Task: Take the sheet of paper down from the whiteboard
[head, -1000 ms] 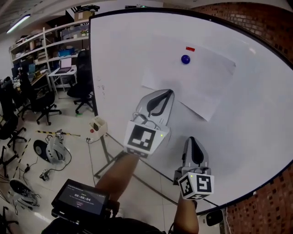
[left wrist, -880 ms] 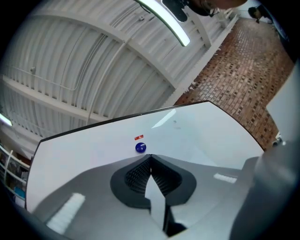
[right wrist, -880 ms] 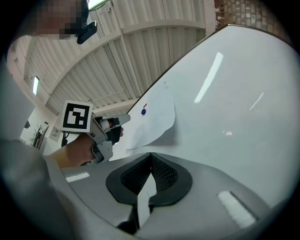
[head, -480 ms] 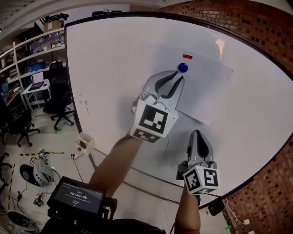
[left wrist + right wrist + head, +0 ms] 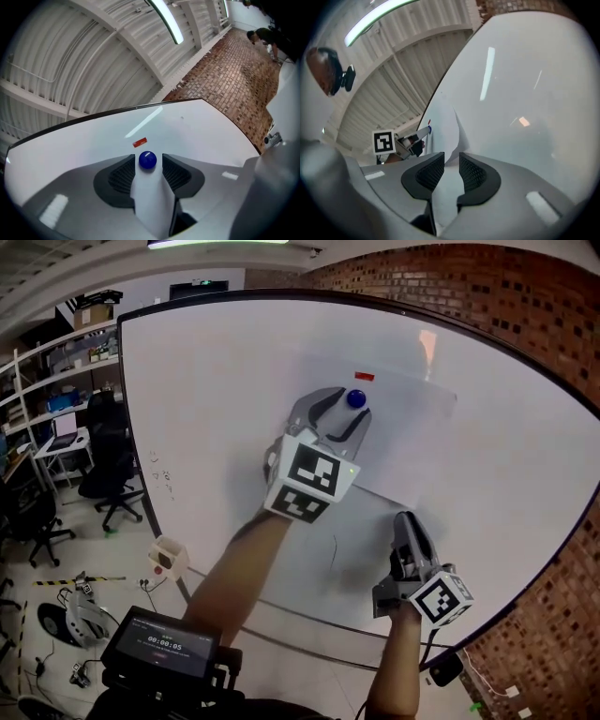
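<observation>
A white sheet of paper (image 5: 408, 427) hangs on the whiteboard (image 5: 206, 399), pinned by a round blue magnet (image 5: 355, 398) just below a small red magnet (image 5: 364, 377). My left gripper (image 5: 349, 405) is up at the sheet's top. Its jaws are opening, and the blue magnet (image 5: 147, 160) sits between the pads without touching them. My right gripper (image 5: 406, 519) is lower, by the sheet's bottom corner. Its jaws are opening too, with the paper's corner (image 5: 449, 129) just ahead of the gap and nothing gripped.
A brick wall (image 5: 525, 324) borders the board on the right. Shelves (image 5: 56, 362) and office chairs (image 5: 103, 479) stand at the left. A small white box (image 5: 167, 559) and other gear (image 5: 75, 620) lie on the floor. A timer screen (image 5: 164, 648) sits at the bottom.
Both grippers rose along the board. The left one came up to the blue magnet and its jaws parted around it. The right one rolled and its jaws parted.
</observation>
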Tool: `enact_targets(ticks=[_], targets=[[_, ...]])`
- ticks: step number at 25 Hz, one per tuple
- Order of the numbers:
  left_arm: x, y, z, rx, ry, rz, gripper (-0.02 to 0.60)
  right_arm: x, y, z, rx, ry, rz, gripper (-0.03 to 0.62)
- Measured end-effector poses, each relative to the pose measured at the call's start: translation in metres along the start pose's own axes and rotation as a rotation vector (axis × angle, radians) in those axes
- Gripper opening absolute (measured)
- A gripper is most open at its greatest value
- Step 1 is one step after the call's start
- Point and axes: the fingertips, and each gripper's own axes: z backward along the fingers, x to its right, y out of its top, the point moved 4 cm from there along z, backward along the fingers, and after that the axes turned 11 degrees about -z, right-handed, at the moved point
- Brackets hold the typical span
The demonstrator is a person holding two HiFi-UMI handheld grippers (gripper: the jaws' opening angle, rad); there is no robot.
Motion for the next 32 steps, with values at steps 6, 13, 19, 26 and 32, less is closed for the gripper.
enact_targets(ticks=[6, 13, 19, 26, 32], targets=[[0.002, 0.002, -0.007, -0.025, 0.018, -0.014, 0.158, -0.007, 0.022, -0.01, -0.02, 0.148, -0.071, 0.152], [0.007, -0.002, -0.014, -0.044, 0.066, -0.019, 0.152, 0.0, 0.023, -0.033, -0.055, 0.157, -0.072, 0.164], [0.001, 0.001, -0.01, -0.044, 0.086, -0.005, 0.139, -0.007, 0.018, -0.045, -0.1, 0.157, -0.086, 0.156], [-0.002, 0.002, -0.009, -0.044, 0.097, 0.005, 0.124, -0.008, 0.027, -0.055, -0.09, 0.143, -0.05, 0.017], [-0.004, 0.0, -0.009, -0.041, 0.099, 0.018, 0.123, -0.008, 0.028, -0.057, -0.079, 0.154, -0.047, 0.012]])
